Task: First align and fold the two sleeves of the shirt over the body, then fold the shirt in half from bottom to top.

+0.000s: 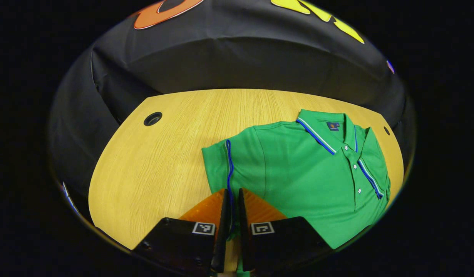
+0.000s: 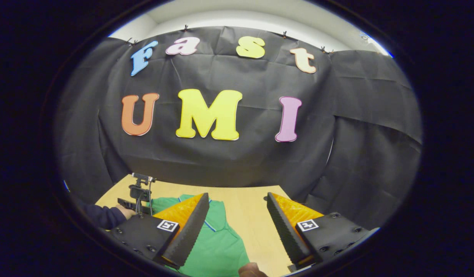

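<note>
The green shirt (image 1: 298, 177) lies flat toward the worktop's (image 1: 152, 173) right edge, collar to the far edge, left tongs (image 1: 232, 200) pinching its sleeve hem, right tongs (image 2: 237, 215) spread above it, two holes (image 1: 152, 119) at the far corners

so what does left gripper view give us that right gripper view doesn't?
Left gripper view: the shirt's collar, button placket and blue-trimmed sleeve, with the left tool shut on that sleeve's edge, plus a cable hole in the table. Right gripper view: the right tool open above the table, and the left tool farther off in a hand. Both: green shirt, wooden table.
</note>
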`<state>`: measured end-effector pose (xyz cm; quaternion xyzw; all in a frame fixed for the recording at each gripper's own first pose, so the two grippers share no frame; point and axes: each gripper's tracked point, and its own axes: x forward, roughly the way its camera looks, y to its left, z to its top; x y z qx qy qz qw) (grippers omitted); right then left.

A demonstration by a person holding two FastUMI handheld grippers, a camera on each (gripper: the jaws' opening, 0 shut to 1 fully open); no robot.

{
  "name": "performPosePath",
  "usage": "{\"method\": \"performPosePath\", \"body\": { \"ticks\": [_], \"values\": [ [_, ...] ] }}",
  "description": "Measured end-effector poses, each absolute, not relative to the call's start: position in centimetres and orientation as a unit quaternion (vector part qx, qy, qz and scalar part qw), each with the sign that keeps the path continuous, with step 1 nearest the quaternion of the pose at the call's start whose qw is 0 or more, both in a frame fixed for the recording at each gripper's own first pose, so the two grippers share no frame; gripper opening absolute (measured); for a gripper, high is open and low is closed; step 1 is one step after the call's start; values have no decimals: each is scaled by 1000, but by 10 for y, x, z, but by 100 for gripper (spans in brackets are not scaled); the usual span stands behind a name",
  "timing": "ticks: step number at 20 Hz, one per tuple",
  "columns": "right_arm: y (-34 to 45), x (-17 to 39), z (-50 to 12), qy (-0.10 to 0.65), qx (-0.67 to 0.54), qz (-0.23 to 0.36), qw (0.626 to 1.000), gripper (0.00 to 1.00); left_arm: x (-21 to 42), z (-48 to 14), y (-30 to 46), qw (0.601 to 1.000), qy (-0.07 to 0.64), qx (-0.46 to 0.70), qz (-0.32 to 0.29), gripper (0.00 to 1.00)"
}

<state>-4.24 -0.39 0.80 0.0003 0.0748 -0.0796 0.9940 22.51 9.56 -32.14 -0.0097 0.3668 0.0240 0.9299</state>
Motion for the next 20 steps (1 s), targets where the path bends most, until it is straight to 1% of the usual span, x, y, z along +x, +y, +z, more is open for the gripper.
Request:
{"method": "performPosePath", "body": {
  "ticks": [1, 4, 5, 8, 9, 13, 17, 20],
  "values": [
    [-4, -41, 7, 77, 0, -78, 994, 96, 225, -320, 97, 929, 370, -9, 25, 11],
    [-7, -39, 8, 76, 5, -73, 994, 96, 227, -314, 100, 929, 368, 8, 25, 7],
    [-9, -38, 8, 74, 7, -73, 995, 96, 228, -307, 95, 932, 361, 9, 14, 5],
    [-15, -35, 6, 78, 14, -75, 994, 97, 233, -285, 82, 941, 337, 20, -7, 4],
    [-18, -34, 3, 80, 17, -75, 994, 96, 234, -278, 78, 943, 332, 26, -10, 3],
    [-27, -31, -6, 90, 22, -79, 993, 96, 233, -259, 46, 948, 315, 36, -40, 3],
    [-36, -32, -17, 104, 24, -84, 991, 96, 230, -263, 18, 944, 318, 51, -63, 3],
    [-44, -32, -25, 114, 26, -85, 989, 96, 224, -274, 3, 938, 335, 57, -74, 4]
  ]
}}
